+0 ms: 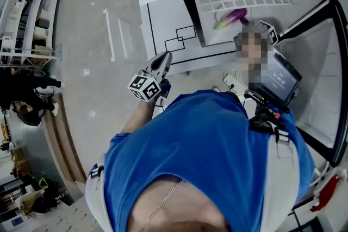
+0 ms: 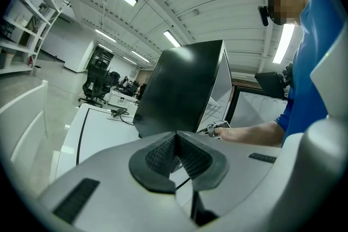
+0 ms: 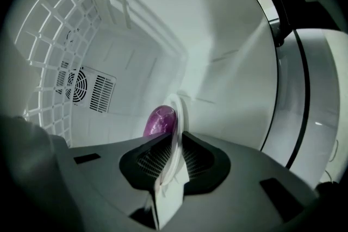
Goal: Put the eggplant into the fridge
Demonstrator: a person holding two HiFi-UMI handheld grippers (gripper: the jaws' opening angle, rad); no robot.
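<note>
The purple eggplant [image 1: 235, 16] with its green stem lies inside the open fridge [image 1: 255, 1], on a white wire shelf. In the right gripper view the eggplant [image 3: 159, 120] sits just beyond the jaws, behind the rim of a white plate [image 3: 176, 117]. My right gripper [image 3: 174, 145] is open, and the thin plate rim stands edge-on between its pads with a gap on each side. In the head view the right gripper [image 1: 261, 27] reaches into the fridge, partly hidden. My left gripper [image 1: 159, 69] [image 2: 177, 156] hangs shut and empty in front of the fridge.
The fridge's black casing [image 2: 185, 87] stands on a white table marked with black lines [image 1: 168, 24]. Its door [image 1: 321, 84] hangs open at the right. A fan vent [image 3: 81, 87] sits in the fridge's back wall. A shelving rack [image 1: 24, 13] stands far left.
</note>
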